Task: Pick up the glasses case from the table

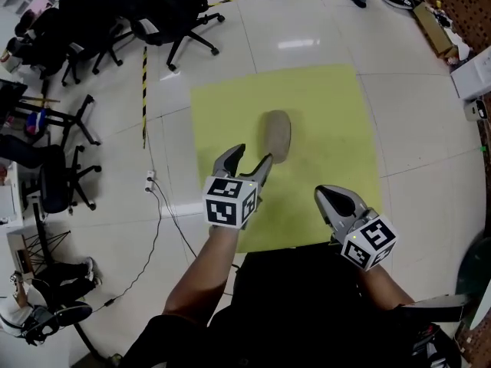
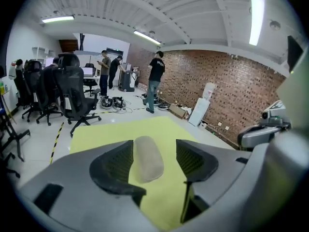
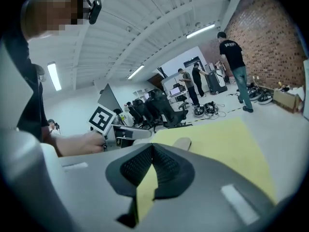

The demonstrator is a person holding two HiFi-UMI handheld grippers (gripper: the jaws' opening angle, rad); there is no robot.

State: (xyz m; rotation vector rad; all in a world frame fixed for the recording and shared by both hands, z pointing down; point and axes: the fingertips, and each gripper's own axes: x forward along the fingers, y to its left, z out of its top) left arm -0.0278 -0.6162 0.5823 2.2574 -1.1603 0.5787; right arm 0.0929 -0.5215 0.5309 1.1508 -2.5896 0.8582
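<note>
The pale tiled floor (image 1: 253, 44) takes most of the head view, and over it stands the yellow table (image 1: 322, 106) in front of me. Behind the table, at the upper left, there are black office chairs (image 1: 176, 14), and a thin cable (image 1: 165, 205) runs over the floor beside the table's left edge. In the left gripper view I see a brick wall (image 2: 231, 86) at the far side of the room, and a few persons (image 2: 155, 79) are standing there.

My left gripper (image 1: 254, 153) is over the table, pointing forward and somewhat down. Its jaws stand apart and nothing is pressed between them. My right gripper (image 1: 322, 194) is nearer to me, at the near part of the table, and its two jaws are closed together at the tips with nothing in them.

The glasses case (image 1: 278, 135) lies flat near the middle of the yellow table. It is grey-beige, long and rounded. It is just ahead of the left gripper's tips, and in the left gripper view it appears in the gap between the open jaws, not touched by them.
</note>
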